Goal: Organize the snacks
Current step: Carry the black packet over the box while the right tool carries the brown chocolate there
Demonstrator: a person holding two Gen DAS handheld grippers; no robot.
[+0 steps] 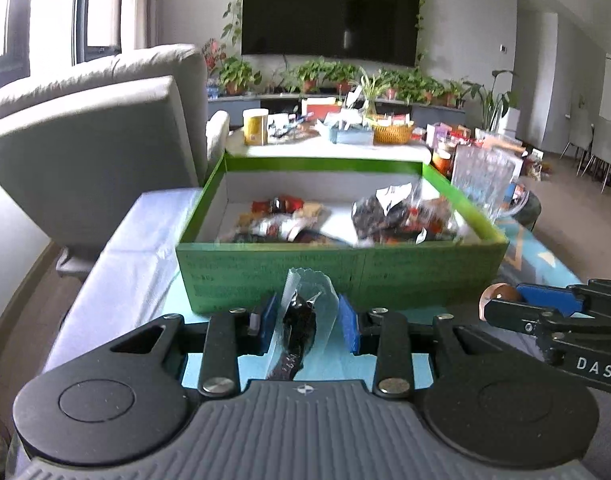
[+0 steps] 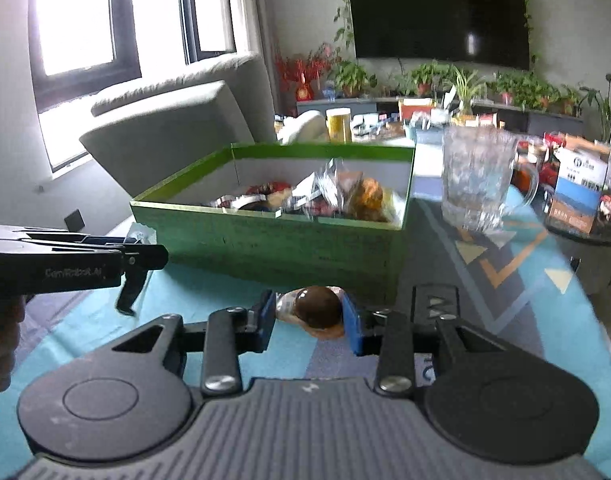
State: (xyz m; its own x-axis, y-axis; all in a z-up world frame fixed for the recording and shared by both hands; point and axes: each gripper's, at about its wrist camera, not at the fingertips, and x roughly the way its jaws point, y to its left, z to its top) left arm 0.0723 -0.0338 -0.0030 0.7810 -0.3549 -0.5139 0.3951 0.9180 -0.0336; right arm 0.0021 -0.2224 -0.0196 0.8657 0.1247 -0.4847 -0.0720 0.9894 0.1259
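Matt green cardboard box; clear glossy glass mug.

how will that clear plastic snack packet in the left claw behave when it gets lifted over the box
The clear plastic snack packet with a dark filling looks thin and crinkly, so it will probably flop above the left claw. It seems light. Its smooth film may slip; the pads look closed around it, above the green cardboard box.

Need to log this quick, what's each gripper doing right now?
Left gripper: shut on a dark wrapped snack.
Right gripper: shut on a brown snack.
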